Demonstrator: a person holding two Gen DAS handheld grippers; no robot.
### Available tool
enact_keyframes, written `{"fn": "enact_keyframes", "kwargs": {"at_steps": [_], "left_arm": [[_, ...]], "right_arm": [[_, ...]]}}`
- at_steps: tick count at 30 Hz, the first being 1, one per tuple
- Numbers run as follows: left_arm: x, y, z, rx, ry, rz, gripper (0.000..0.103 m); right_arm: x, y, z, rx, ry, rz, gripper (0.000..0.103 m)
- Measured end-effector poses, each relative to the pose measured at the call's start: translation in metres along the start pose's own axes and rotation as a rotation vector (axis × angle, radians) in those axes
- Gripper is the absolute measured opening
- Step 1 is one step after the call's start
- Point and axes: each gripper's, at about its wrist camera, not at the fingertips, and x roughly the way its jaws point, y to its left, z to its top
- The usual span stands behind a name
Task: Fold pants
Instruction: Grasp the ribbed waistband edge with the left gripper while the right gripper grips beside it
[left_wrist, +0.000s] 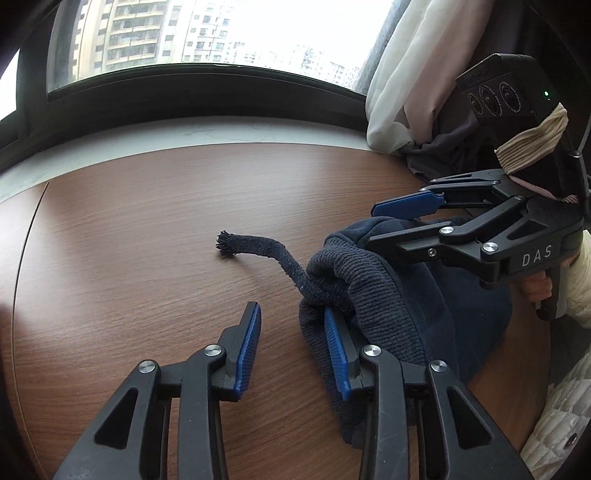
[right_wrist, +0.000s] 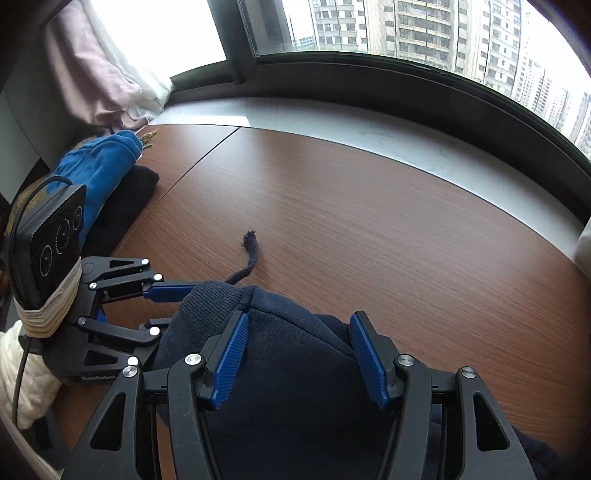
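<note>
Dark navy pants (left_wrist: 399, 295) lie bunched on the brown table (left_wrist: 147, 240), the ribbed waistband (left_wrist: 343, 273) facing me. A frayed drawstring (left_wrist: 258, 247) trails from it across the wood. My left gripper (left_wrist: 291, 311) is open; bare table shows between its pads, and the waistband drapes over its right finger (left_wrist: 338, 354). My right gripper (right_wrist: 299, 317) points down onto the pants (right_wrist: 295, 369). A raised hump of fabric fills the gap between its blue pads, which press on it. The drawstring (right_wrist: 251, 254) lies just beyond. The left gripper (right_wrist: 162, 310) sits at the waistband's left side.
Folded clothes, a blue garment (right_wrist: 99, 162) on top of dark ones, are stacked at the table's left end. Pale curtains (left_wrist: 399, 92) hang over the white window sill (left_wrist: 184, 133) behind the table. A cream quilted sleeve (left_wrist: 561, 413) shows at the right.
</note>
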Motion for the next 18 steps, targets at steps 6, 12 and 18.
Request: {"fn": "enact_keyframes", "kwargs": {"at_steps": [6, 12, 18], "left_arm": [[0.011, -0.005, 0.004, 0.001, 0.015, -0.094, 0.017], [0.005, -0.018, -0.001, 0.017, -0.006, -0.015, 0.01], [-0.012, -0.01, -0.001, -0.105, -0.052, 0.063, 0.01]], "right_arm": [[-0.001, 0.001, -0.009, -0.01, 0.008, 0.003, 0.049], [-0.014, 0.006, -0.019, -0.039, -0.029, 0.005, 0.023], [-0.038, 0.02, -0.027, -0.143, -0.08, 0.007, 0.016]]}}
